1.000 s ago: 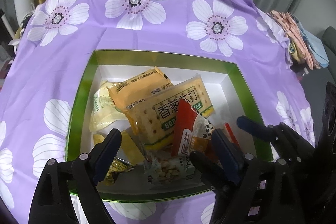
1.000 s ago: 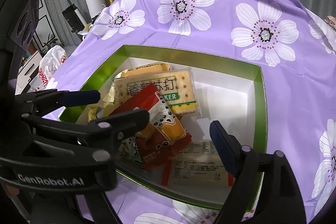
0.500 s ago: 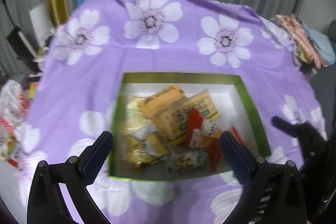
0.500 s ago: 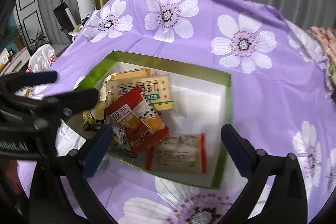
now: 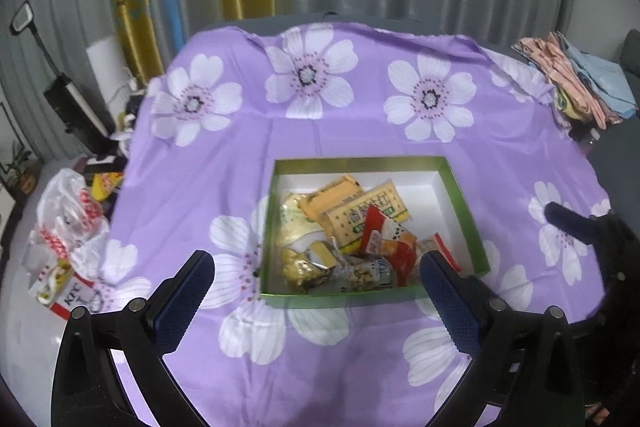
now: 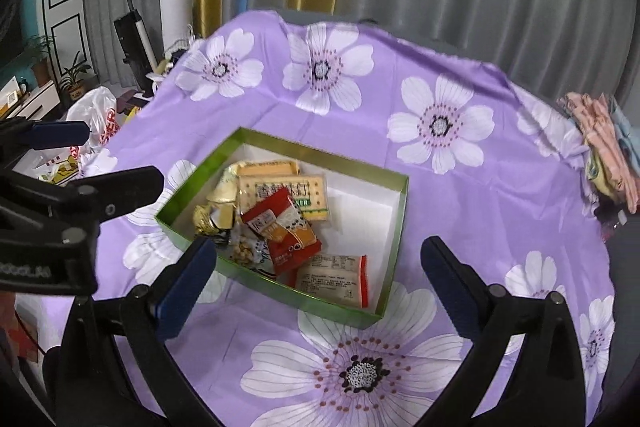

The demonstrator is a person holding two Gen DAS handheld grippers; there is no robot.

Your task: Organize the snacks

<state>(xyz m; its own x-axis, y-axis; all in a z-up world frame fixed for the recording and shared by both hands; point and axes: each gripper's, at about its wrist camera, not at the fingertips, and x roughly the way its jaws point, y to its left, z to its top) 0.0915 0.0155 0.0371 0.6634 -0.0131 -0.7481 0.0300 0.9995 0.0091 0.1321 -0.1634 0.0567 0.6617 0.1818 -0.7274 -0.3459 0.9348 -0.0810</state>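
A green box [image 5: 360,161] [image 6: 320,151] with a white inside stands on the purple flowered cloth [image 5: 352,131]. Its left half holds several snack packets: a cracker packet [image 5: 372,209] [image 6: 288,191], a red packet [image 5: 380,239] [image 6: 284,227], a gold-wrapped piece [image 5: 300,269] and a flat white-and-red packet [image 6: 336,277]. My left gripper [image 5: 316,267] hovers above the box's near edge, open, with nothing between its fingers. My right gripper [image 6: 318,247] hovers open over the box's near side, also holding nothing. Each gripper shows at the edge of the other's view.
A white plastic bag and a fast-food carton [image 5: 68,227] lie off the cloth's left edge. Folded cloths [image 5: 576,79] are stacked at the far right. A stick vacuum [image 6: 132,39] and curtains stand behind the table. The box's right half shows bare white floor.
Both grippers have risen and drawn back from inside the box, and their jaws have spread wider. The snacks stayed in the box, which now looks smaller.
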